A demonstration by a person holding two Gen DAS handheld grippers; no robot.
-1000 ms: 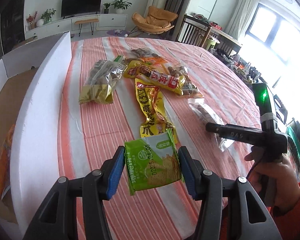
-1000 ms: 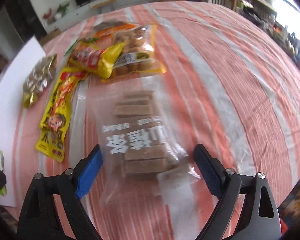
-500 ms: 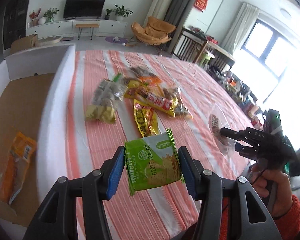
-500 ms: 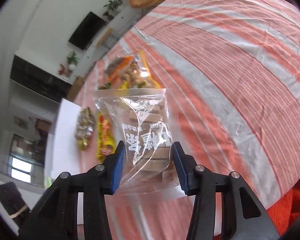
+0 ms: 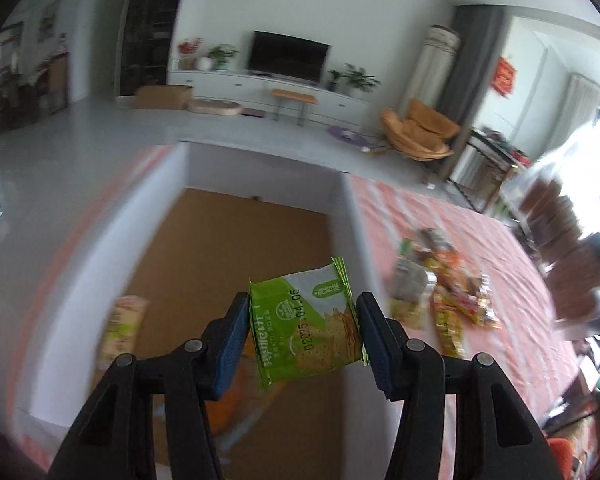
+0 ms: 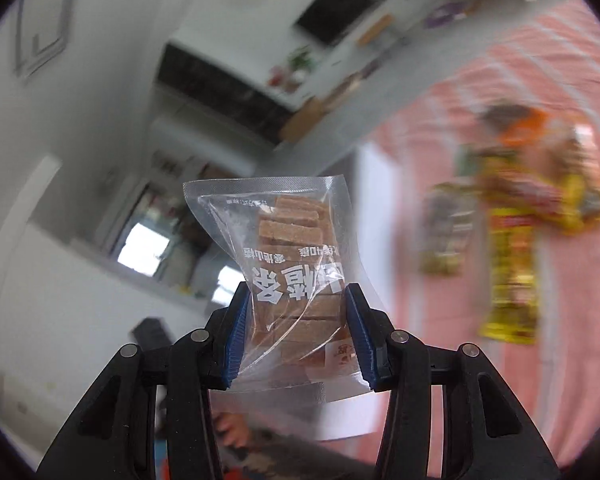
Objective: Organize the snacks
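My left gripper [image 5: 302, 336] is shut on a green cracker packet [image 5: 306, 330] and holds it in the air over the open cardboard box [image 5: 256, 248] with white walls. An orange snack bag [image 5: 122, 330] lies on the box floor at the left. My right gripper [image 6: 296, 322] is shut on a clear bag of brown bars [image 6: 296, 276], lifted well above the table. That same clear bag [image 5: 556, 248] shows blurred at the right edge of the left wrist view. Several snack packets [image 5: 440, 292] remain in a heap on the striped tablecloth [image 5: 512, 320].
The box's white right wall [image 5: 348, 248] stands between the box floor and the snack heap. A long yellow packet [image 6: 512, 272] and other bags [image 6: 540, 168] lie blurred on the pink striped cloth at the right of the right wrist view. Living-room furniture lies beyond the table.
My left gripper swung left and up with the green packet, from above the cloth to over the box. My right gripper closed on the clear bag and lifted it off the table.
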